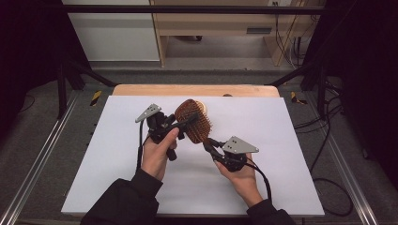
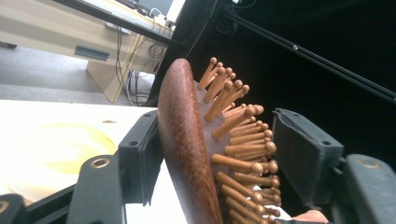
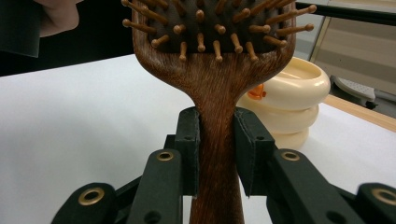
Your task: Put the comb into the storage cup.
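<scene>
A brown wooden hairbrush [image 1: 193,120] with wooden pins is held above the white mat. My right gripper [image 1: 210,145] is shut on its handle [image 3: 215,154], both pads pressed to the wood just below the head. My left gripper [image 1: 185,123] straddles the brush head [image 2: 184,140]: one pad lies against the smooth back, the other meets the pin tips [image 2: 268,148]. In the right gripper view the pins [image 3: 201,18] face the camera.
A stack of cream ring-shaped bowls [image 3: 292,91] stands on the mat behind the brush, at the far middle [image 1: 202,105]. The white mat [image 1: 117,150] covers a wooden table [image 1: 141,90]. Dark frame rails and cables run along both sides.
</scene>
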`<state>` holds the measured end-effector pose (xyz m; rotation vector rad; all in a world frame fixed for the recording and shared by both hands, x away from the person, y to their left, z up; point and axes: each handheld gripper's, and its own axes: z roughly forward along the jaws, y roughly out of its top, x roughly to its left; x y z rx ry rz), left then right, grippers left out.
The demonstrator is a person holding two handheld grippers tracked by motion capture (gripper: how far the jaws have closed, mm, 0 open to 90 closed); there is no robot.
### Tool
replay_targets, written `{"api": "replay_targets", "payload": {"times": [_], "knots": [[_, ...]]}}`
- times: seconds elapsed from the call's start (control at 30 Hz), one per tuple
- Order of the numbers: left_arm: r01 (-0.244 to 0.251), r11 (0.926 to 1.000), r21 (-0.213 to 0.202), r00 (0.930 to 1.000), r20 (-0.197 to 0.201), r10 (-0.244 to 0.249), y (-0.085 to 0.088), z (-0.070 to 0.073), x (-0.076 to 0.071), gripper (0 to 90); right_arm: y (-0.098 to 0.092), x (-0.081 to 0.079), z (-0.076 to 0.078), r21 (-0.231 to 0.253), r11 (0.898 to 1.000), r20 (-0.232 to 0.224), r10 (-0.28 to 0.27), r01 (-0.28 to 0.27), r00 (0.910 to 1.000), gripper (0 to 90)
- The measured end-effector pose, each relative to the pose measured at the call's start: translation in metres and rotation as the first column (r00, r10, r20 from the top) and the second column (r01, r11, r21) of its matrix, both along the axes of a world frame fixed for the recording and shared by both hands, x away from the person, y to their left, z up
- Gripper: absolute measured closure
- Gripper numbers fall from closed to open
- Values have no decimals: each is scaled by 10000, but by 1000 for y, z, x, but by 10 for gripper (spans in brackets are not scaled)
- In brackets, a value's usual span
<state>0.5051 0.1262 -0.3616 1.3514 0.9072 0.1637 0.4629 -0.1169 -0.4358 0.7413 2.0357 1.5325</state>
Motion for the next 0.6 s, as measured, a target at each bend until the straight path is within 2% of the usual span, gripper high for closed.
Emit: {"api": "replay_targets", "payload": {"times": [0.07,0.3,0.47,0.6], "knots": [[-103,9999,-51,9999,-70,103,1,0,0,395,1,0,-1,1,10000,9,-17,17,10000,727],[-21,9999,-118,9995,-329,17,2,-1,2,451,3,1,-3,6,10000,-43,-31,31,10000,726],[50,9994,355,9995,-315,-38,-2,5,-1,503,5,2,-7,-58,10000,-169,10,-11,9999,726],[37,9993,372,9991,-432,-20,-4,7,0,512,4,3,-6,-38,10000,-235,3,-4,9997,726]]}}
